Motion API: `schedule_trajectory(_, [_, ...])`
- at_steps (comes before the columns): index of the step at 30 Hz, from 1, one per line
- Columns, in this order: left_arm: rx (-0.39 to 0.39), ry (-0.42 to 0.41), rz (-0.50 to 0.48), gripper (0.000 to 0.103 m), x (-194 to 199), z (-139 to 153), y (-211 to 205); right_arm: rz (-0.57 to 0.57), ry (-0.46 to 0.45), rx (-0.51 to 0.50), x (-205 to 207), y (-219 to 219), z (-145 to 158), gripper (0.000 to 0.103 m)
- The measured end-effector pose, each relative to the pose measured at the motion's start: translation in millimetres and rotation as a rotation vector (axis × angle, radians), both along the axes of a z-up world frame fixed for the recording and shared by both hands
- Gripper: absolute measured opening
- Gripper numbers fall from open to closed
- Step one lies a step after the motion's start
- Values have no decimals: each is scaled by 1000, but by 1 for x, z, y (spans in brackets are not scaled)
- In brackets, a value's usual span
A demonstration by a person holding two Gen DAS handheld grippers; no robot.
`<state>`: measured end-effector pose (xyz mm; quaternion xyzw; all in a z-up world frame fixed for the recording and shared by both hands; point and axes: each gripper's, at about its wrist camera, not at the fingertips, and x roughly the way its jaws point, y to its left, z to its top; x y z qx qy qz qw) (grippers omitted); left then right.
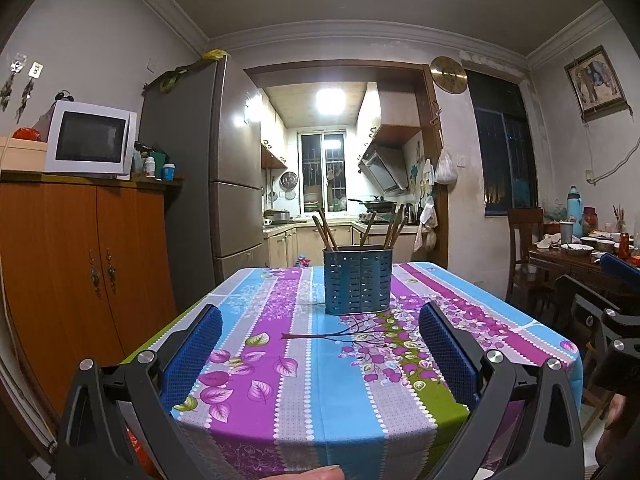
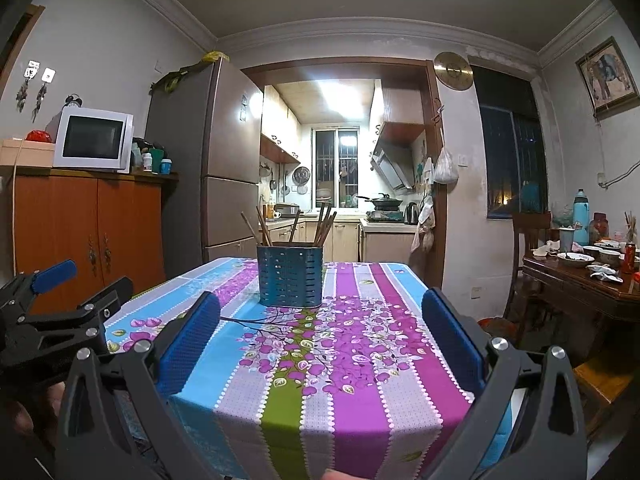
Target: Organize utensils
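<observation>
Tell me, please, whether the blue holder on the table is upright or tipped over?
Upright: the holder stands on its flat base on the tablecloth, and the chopsticks stick up out of its top.

Perforated metal holder (image 1: pixel 357 282), wooden chopsticks (image 1: pixel 326 230)

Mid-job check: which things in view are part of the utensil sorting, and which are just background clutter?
Job items:
- blue slotted holder on the floral tablecloth
- wooden chopsticks standing in it
- left gripper and right gripper, both open, holding nothing

Just lying about:
- microwave on the wooden cabinet
- fridge
- bowls on the side table
</observation>
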<state>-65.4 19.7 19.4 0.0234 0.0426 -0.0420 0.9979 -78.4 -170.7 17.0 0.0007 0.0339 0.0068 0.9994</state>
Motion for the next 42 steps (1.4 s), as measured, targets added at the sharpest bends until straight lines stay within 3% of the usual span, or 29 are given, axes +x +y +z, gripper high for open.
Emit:
schedule_trajectory(37, [-6,-24,-15,98,-12,14,4,-18,-8,3,4,-13,2,98])
schedule_trajectory(42, [-15,21,-21,98,-1,10,4,-17,-4,1,5,-12,3,98])
